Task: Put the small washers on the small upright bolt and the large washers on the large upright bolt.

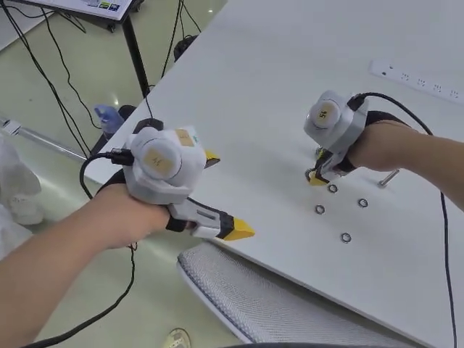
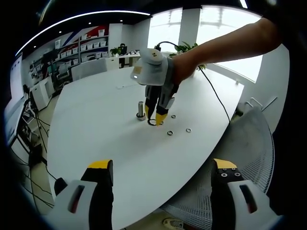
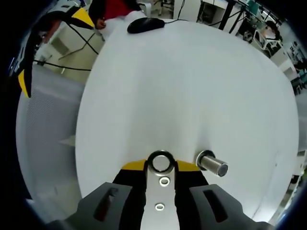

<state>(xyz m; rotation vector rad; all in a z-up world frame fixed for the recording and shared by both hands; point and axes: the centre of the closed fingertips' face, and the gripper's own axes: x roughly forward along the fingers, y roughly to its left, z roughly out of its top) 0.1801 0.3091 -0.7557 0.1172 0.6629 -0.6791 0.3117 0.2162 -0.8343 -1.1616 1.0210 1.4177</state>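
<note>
Right gripper view: right gripper (image 3: 160, 167) clenched on large washer (image 3: 150, 162), held just beside large bolt (image 3: 211, 165), likely lining up to drop over it; left gripper (image 2: 162, 165) spread wide, empty, parked off bench (image 2: 96, 124) edge; loose washers (image 1: 320, 209) lie near.

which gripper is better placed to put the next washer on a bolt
Right: the right gripper pinches a washer beside the upright bolt; the left gripper hangs open at the table edge.
</note>
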